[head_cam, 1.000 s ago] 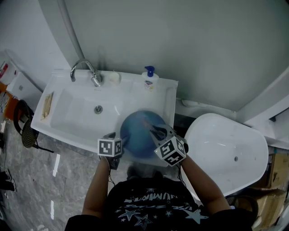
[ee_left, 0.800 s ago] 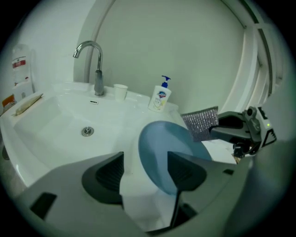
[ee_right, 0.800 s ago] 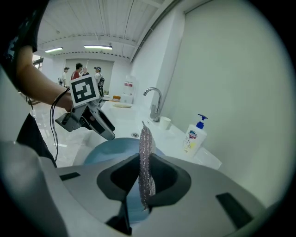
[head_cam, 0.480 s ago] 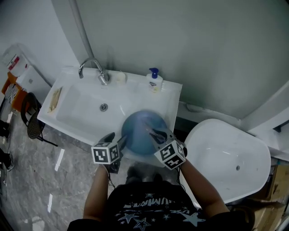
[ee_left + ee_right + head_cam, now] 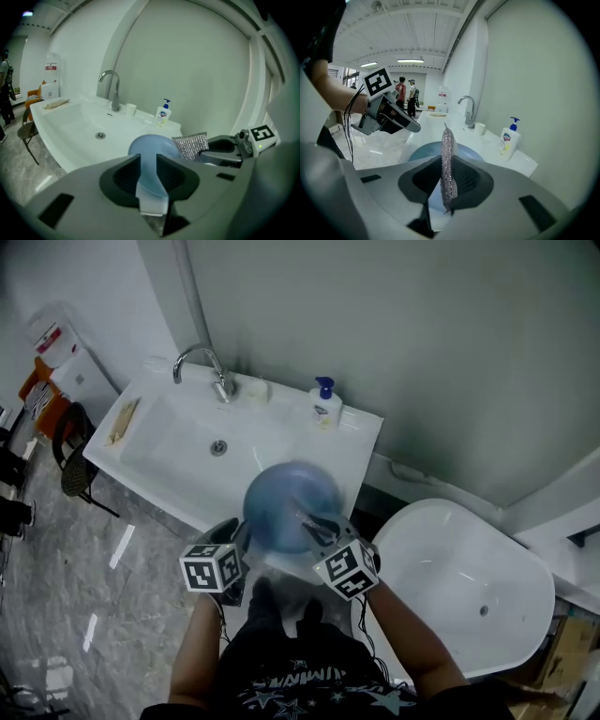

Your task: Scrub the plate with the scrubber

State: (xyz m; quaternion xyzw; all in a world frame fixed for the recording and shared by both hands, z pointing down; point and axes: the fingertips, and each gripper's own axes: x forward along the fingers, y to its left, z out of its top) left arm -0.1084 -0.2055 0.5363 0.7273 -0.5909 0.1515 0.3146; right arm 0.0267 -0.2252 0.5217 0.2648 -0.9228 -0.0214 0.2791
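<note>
L gripper jaws, just been closing, now clamp blue plate rim. R gripper pinches silver scrubber, beside plate. Plate's above sink front-right corner; soap bottle on sink's back rim.

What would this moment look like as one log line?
left gripper: jaws just closed onto plate rim | right gripper: jaws shut on scrubber | scrubber touching plate: cannot tell
</note>
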